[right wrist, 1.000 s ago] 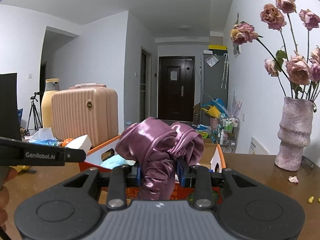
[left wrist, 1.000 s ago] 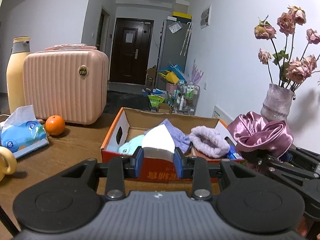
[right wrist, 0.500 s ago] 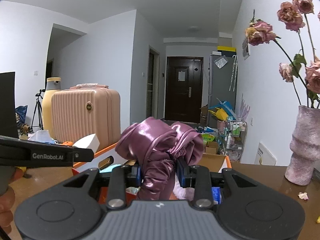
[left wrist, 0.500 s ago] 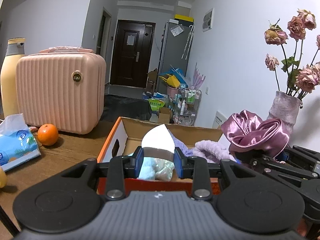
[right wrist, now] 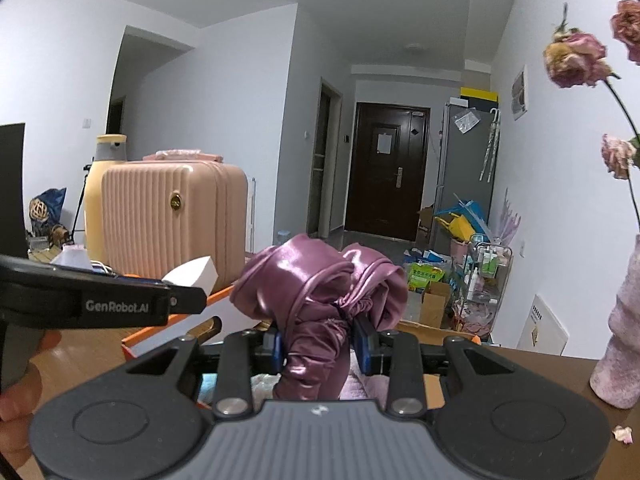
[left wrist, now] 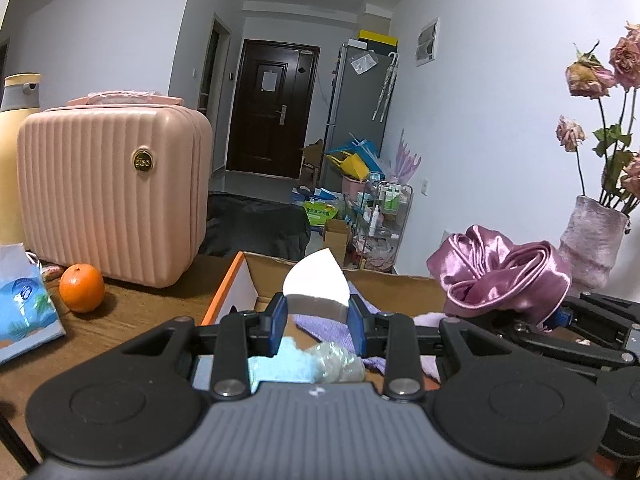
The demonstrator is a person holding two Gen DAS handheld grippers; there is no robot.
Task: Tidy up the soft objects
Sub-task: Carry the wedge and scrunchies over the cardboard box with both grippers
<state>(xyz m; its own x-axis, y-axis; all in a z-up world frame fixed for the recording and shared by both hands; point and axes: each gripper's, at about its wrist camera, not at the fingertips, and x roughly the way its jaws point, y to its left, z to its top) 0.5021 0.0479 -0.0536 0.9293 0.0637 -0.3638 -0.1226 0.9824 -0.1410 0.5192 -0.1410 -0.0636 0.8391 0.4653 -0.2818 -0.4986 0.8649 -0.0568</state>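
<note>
Purple satin scrunchie [right wrist: 320, 304], pinched in right gripper [right wrist: 318, 350], has moved over the orange cardboard box [left wrist: 236, 276], ready to drop; left gripper [left wrist: 316, 316] still clamps a white sponge [left wrist: 314, 282].

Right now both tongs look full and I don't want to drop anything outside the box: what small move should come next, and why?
Probably ease the right tongs slightly down and open them. They pinch the purple satin scrunchie above the orange cardboard box, where other soft items already lie. The left tongs hold a white sponge wedge over the same box, so it could follow.
</note>
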